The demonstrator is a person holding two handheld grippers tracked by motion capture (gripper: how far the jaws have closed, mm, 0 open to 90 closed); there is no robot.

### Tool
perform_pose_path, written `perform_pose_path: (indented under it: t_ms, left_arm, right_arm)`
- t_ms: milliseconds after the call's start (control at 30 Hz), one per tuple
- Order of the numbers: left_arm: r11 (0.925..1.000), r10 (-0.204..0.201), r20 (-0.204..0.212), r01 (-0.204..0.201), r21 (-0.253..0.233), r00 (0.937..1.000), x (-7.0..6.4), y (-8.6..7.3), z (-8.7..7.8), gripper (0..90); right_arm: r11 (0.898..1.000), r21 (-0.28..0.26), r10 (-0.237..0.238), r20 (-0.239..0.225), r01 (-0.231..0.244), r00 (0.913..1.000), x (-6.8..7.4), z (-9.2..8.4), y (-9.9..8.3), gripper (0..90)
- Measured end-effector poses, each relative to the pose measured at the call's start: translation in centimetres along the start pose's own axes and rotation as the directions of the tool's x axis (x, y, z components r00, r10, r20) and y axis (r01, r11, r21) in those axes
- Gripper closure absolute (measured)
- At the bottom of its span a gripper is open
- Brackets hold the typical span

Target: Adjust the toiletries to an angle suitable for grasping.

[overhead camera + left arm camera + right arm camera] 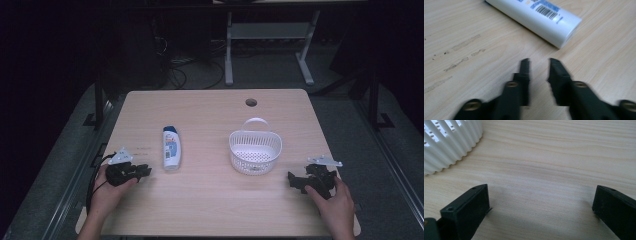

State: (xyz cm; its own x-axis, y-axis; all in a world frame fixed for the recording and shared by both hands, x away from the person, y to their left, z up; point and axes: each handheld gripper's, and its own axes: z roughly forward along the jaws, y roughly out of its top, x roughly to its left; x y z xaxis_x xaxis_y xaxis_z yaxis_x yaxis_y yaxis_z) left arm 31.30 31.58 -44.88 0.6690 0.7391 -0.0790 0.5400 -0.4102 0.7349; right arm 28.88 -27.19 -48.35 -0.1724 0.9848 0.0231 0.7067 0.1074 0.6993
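bottle (534,18): cap end cut off at top edge | left gripper (539,62): jaws motion-blurred | basket (449,143): mostly cut off by the left and top edges

Wood table (210,200) w/ white bottle (171,148) lying flat, white basket (255,152) to its right

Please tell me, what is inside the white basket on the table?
In the high view, the white basket appears empty: only its perforated floor shows. The near wall hides a strip of the floor behind it, so something small and flat lying there could not be seen.
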Motion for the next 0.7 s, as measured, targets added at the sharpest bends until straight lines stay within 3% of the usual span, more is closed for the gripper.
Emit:
perform_pose_path:
  t_ms: [100,400,700]
  left_arm:
    - [0.9999,-0.014,-0.005,0.014,0.001,0.9999,0.2,0.7,-0.1,89.5]
    - [0.9999,-0.012,-0.018,0.012,0.004,0.9998,0.9,3.2,0.8,90.0]
    - [0.9991,-0.033,-0.011,0.033,-0.026,0.9994,2.1,5.5,2.0,90.0]
  right_arm:
    - [1.000,0.000,0.000,0.000,0.000,1.0000,0.0,0.0,0.0,0.5]
    - [1.000,0.000,0.000,0.000,0.000,1.0000,0.0,0.0,0.0,0.5]
    - [1.000,0.000,0.000,0.000,0.000,1.0000,0.0,0.0,0.0,0.5]
